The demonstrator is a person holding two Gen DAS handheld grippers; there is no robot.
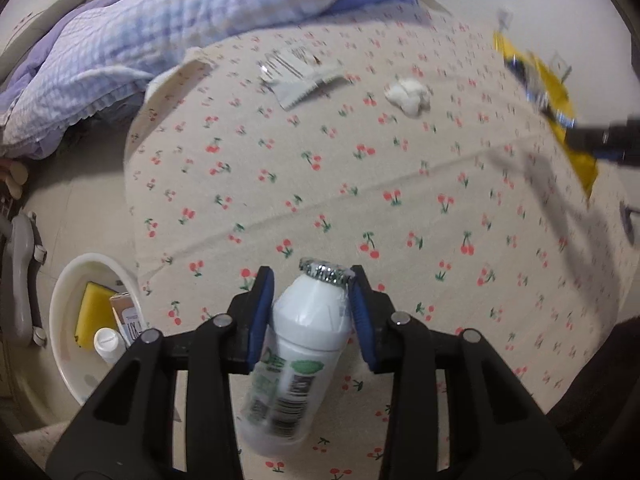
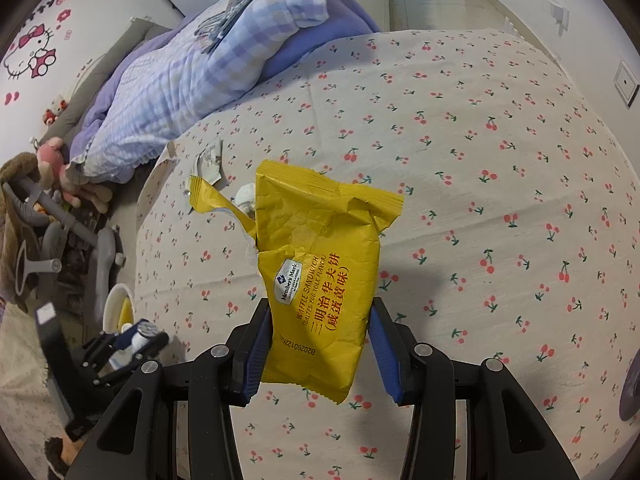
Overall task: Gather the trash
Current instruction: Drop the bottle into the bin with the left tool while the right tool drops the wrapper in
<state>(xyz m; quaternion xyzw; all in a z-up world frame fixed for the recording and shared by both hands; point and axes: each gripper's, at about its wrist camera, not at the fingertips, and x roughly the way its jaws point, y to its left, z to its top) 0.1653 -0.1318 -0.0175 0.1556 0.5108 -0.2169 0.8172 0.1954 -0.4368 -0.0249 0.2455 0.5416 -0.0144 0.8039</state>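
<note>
My left gripper (image 1: 312, 284) is shut on a white drink bottle (image 1: 300, 344) with a foil top, held above the cherry-print bed sheet (image 1: 400, 184). My right gripper (image 2: 320, 320) is shut on a torn yellow snack wrapper (image 2: 320, 272), lifted over the sheet; the wrapper also shows in the left wrist view (image 1: 548, 80) at the far right. A grey-white torn wrapper (image 1: 298, 72) and a crumpled white tissue (image 1: 408, 94) lie on the sheet further back. The left gripper with its bottle shows in the right wrist view (image 2: 136, 336) at lower left.
A white bin (image 1: 72, 320) stands on the floor left of the bed, holding a yellow sponge (image 1: 94, 312), a small carton and a white bottle. A blue checked quilt (image 1: 160, 40) is bunched at the bed's back left. Toys and a grey stroller (image 2: 52, 232) crowd the floor.
</note>
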